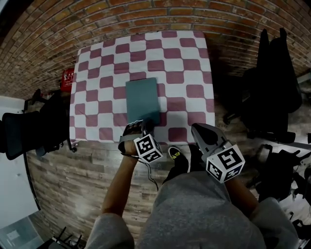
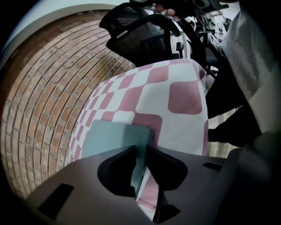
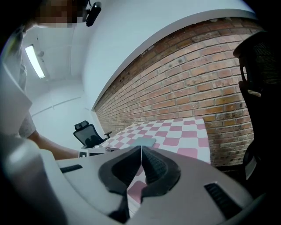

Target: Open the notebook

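A teal notebook (image 1: 142, 99) lies closed on the pink-and-white checked table (image 1: 184, 63), near its front edge. My left gripper (image 1: 146, 124) is at the notebook's near right corner and points steeply down. In the left gripper view the notebook (image 2: 109, 138) runs into the narrow gap of the left gripper (image 2: 141, 149), whose jaws are shut on the cover's edge. My right gripper (image 1: 197, 129) hangs off the table's front right, apart from the notebook. In the right gripper view the right gripper (image 3: 141, 148) has its jaws together with nothing between them, and the notebook (image 3: 142, 142) lies beyond.
A brick wall (image 1: 146, 14) stands behind the table. A black office chair (image 1: 29, 129) is at the left, and dark chairs (image 1: 272, 82) are at the right. A red object (image 1: 68, 78) sits by the table's left edge. The person's shoe (image 1: 178, 155) is under the front edge.
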Demonstrator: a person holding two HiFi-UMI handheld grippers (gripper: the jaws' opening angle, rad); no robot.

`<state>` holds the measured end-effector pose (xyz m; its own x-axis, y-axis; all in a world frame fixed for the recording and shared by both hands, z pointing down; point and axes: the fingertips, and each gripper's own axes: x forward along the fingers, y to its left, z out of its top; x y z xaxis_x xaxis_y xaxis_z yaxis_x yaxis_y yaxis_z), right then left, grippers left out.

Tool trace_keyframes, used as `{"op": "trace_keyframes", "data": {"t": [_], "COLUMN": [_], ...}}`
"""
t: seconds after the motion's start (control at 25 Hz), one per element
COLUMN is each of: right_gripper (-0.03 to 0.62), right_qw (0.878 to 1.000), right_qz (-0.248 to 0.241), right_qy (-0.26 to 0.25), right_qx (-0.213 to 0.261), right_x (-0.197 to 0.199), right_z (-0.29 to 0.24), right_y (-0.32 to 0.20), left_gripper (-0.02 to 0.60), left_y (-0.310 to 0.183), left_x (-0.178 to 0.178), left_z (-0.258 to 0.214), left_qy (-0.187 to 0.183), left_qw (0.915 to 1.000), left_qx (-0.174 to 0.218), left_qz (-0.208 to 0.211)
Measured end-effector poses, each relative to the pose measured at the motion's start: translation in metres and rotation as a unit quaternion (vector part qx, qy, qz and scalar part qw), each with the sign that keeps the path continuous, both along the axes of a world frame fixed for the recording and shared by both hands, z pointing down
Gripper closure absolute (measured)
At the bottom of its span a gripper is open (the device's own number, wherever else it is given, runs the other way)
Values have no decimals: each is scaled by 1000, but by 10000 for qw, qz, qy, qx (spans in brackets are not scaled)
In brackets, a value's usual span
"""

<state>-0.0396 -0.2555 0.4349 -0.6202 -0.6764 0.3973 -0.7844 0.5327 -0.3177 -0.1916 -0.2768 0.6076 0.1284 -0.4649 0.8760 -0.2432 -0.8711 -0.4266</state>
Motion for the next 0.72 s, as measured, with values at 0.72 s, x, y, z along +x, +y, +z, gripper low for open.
{"op": "trace_keyframes", "data": {"t": [0.72], "right_gripper": [568], "right_qw": [9998], "right_qz": [-193], "right_qy": [51], "right_qx": [38], "right_x": [-1], "right_z": [-1], "right_y": [7], "left_gripper": [561], "left_y": [-18], "left_x": [-89], "left_z": [-116], "left_qy": [4975], "left_qw": [7614], "left_qx": [919], "left_qz": [-4055]}}
